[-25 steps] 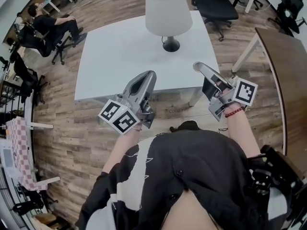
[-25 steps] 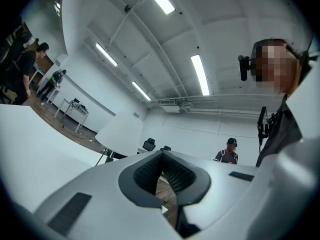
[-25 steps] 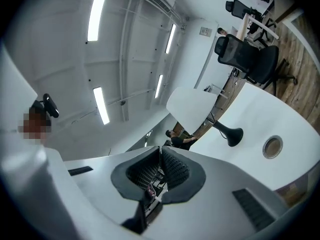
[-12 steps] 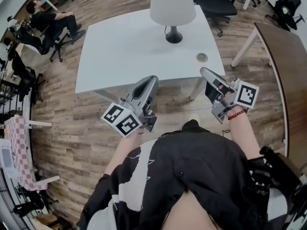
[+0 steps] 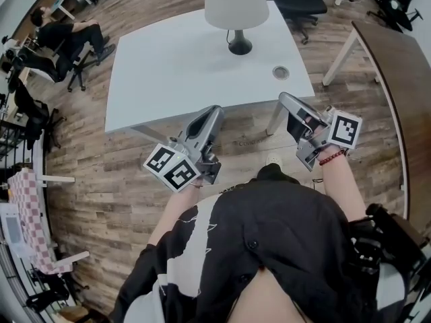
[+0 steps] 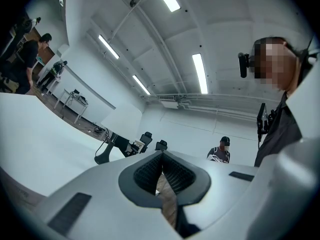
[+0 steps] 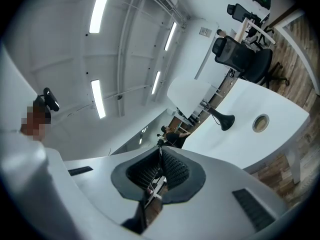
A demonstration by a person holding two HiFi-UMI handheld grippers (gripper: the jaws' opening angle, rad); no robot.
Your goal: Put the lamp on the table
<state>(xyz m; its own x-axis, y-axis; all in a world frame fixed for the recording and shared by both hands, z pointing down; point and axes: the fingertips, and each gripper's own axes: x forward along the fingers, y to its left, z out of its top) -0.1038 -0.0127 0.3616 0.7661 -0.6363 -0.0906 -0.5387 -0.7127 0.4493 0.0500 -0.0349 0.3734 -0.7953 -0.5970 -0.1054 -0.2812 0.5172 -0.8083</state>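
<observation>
Lamp [image 5: 236,9]: upright, far side of table [image 5: 175,73], unmoved. L gripper [image 5: 213,112] & R gripper [image 5: 284,99]: both shut, empty, drawn back to near side of the table edge. Task prob. done.

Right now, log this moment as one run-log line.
lamp: upright on table, far side | left gripper: shut, empty | right gripper: shut, empty | both: at table's near edge

The head view's top edge crops the lamp [image 5: 236,9].
</observation>
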